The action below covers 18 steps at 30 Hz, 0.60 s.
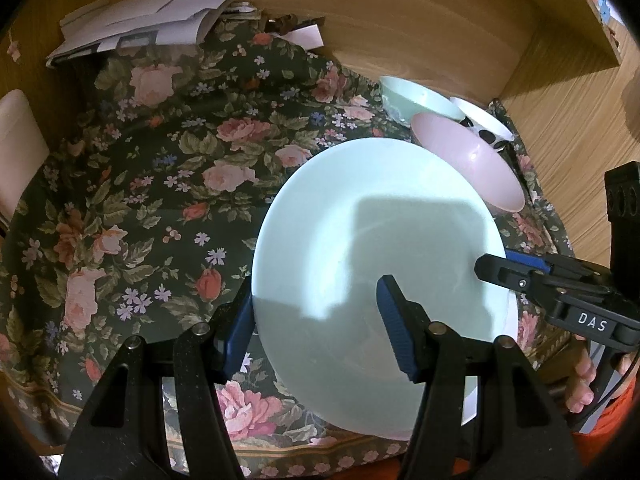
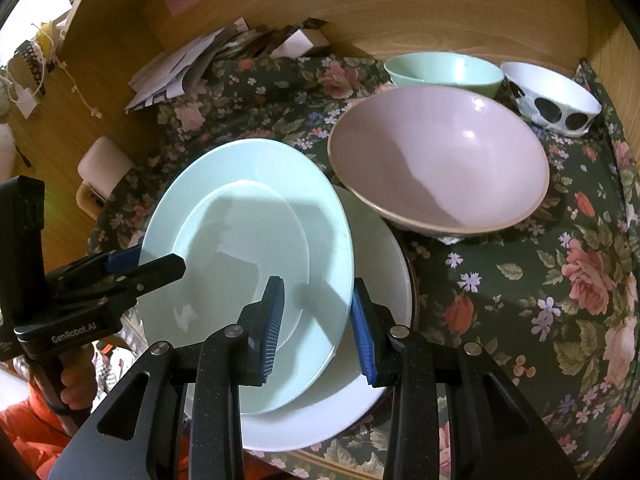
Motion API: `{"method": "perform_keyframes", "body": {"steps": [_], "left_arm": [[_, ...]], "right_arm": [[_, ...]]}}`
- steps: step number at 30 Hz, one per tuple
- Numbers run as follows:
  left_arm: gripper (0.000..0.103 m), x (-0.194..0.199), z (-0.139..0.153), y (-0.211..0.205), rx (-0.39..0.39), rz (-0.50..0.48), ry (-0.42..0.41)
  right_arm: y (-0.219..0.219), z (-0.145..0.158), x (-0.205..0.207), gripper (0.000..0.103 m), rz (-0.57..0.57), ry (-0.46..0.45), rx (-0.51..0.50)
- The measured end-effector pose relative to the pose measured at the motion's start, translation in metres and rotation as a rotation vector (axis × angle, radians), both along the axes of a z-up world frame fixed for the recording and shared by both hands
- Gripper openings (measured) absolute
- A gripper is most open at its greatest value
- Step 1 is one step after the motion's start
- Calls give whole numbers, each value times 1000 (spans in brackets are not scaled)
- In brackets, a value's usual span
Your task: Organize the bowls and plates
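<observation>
Floral cloth (image 2: 520,280) covers the table, and near its front edge lies a large white plate (image 2: 384,264) with a smaller mint-green plate (image 2: 248,208) held over it, overlapping its left part. Both grippers have the mint plate by opposite rims: the left gripper (image 1: 318,326) straddles the left rim, jaws about half open, one pad under the edge and one above, while the right gripper (image 2: 318,326) brackets the right rim with narrow jaws. Whether either pair of pads truly presses the plate I cannot tell. Behind, toward the far right corner, stand a pink bowl (image 2: 440,168), a green bowl (image 2: 444,70) and a spotted bowl (image 2: 552,98). Settling it flat looks like the step in hand.
</observation>
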<state>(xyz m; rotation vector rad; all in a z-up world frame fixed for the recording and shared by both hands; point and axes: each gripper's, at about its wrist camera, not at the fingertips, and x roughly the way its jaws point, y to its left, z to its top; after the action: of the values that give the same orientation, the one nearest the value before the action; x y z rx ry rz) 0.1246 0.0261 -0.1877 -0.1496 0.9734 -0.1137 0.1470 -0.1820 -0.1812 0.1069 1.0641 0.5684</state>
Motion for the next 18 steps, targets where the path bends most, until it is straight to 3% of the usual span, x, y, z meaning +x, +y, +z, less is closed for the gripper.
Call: {"method": "perform_keyframes", "body": {"steps": [18], "left_arm": [[59,9,-15,-10,36,-37,31]], "right_arm": [[-4,-7,-1,31,-10,0,-39]]}}
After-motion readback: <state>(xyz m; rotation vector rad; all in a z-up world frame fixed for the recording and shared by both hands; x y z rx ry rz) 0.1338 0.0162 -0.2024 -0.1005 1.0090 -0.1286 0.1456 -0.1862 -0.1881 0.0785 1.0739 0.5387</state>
